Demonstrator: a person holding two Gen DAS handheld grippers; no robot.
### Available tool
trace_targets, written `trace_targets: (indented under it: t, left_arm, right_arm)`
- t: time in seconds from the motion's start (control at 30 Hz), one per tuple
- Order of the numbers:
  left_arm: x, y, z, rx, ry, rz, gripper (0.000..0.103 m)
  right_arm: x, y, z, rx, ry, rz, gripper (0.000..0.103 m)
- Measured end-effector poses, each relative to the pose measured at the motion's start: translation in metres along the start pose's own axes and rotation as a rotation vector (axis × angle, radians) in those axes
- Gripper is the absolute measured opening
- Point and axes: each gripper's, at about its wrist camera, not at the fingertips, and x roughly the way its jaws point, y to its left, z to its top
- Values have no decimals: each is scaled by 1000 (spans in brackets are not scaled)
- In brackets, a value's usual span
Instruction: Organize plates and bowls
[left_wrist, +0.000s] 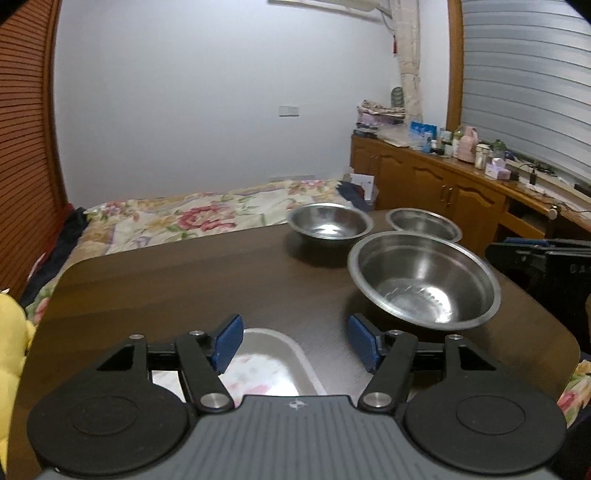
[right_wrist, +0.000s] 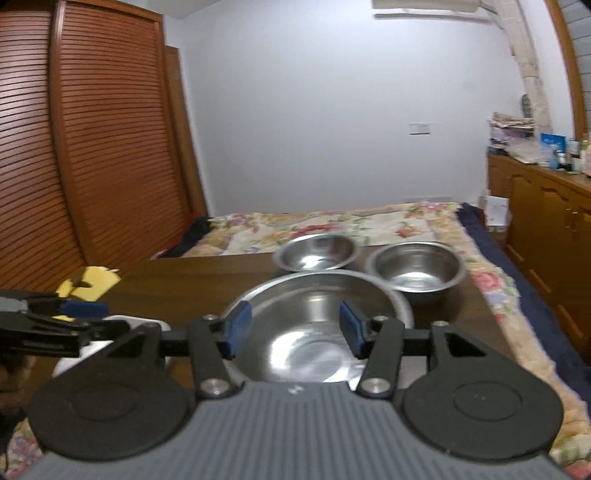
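Three steel bowls stand on a dark wooden table (left_wrist: 184, 280). The large bowl (left_wrist: 424, 280) is nearest, also in the right wrist view (right_wrist: 317, 325). A medium bowl (left_wrist: 328, 221) and a smaller bowl (left_wrist: 424, 221) stand behind it, the medium bowl (right_wrist: 317, 251) on the left and the smaller bowl (right_wrist: 417, 266) on the right in the right wrist view. A white plate (left_wrist: 266, 365) with a floral pattern lies under my open left gripper (left_wrist: 295, 341). My right gripper (right_wrist: 293, 328) is open, hovering over the near rim of the large bowl. Both are empty.
A bed with a floral cover (left_wrist: 192, 214) lies beyond the table. A wooden cabinet (left_wrist: 443, 184) with bottles and boxes runs along the right wall. A slatted wooden wardrobe (right_wrist: 92, 147) stands on the left. A yellow object (right_wrist: 88, 284) sits at the table's left edge.
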Motion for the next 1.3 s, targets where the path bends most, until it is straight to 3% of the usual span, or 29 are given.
trace_targets:
  t: [0.23, 0.53, 0.97, 1.3]
  left_arm:
    - [12, -22, 14, 25, -21, -45, 67]
    - [38, -40, 30, 35, -11, -72, 67]
    - [66, -43, 16, 14, 72, -77, 64]
    - [74, -45, 15, -3, 92, -82, 61]
  right_arm:
    - [12, -34, -5, 75, 34, -22, 54]
    - [22, -48, -12, 78, 64, -49, 54]
    - [30, -54, -21, 113, 99, -47, 54]
    - [35, -53, -24, 137, 111, -42, 54]
